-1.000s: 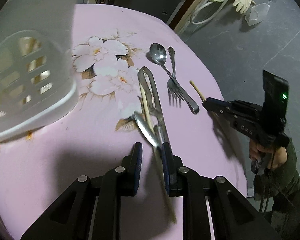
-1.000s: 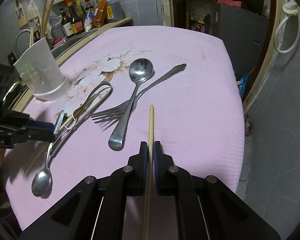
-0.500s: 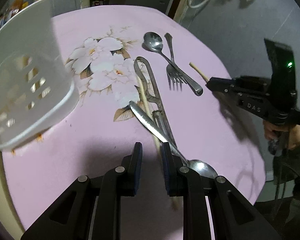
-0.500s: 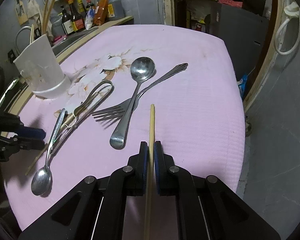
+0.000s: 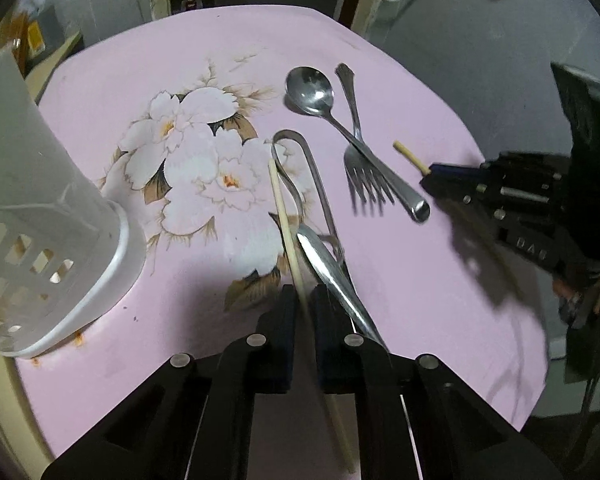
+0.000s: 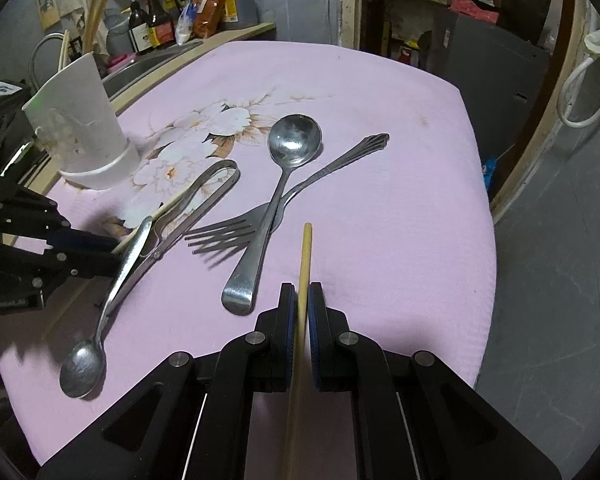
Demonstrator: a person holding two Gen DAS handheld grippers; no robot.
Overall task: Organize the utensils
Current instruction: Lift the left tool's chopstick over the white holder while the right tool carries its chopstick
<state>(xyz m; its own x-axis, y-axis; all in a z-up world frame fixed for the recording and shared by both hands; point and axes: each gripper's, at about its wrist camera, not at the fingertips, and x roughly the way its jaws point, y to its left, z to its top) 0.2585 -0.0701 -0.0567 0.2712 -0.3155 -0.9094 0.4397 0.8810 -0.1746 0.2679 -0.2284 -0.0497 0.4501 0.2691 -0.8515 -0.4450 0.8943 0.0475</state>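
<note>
Jaws on your left gripper have just been closing, and they now pinch a wooden chopstick that runs between the pads and out over the floral print toward the middle of the table. Your right gripper has its jaws pressed onto a second chopstick, whose tip points up the cloth near the table's right edge.

Just beside your left chopstick lies a small spoon, its handle crossing a pair of metal tongs and its bowl toward the near left corner. Further right, a large spoon lies across a fork, the fork's ornate handle end pointing toward the far right corner; both sit well apart from the tongs.

A white perforated utensil holder stands upright at the table's left edge, near the flower print. Behind the far left corner, bottles crowd a counter.
</note>
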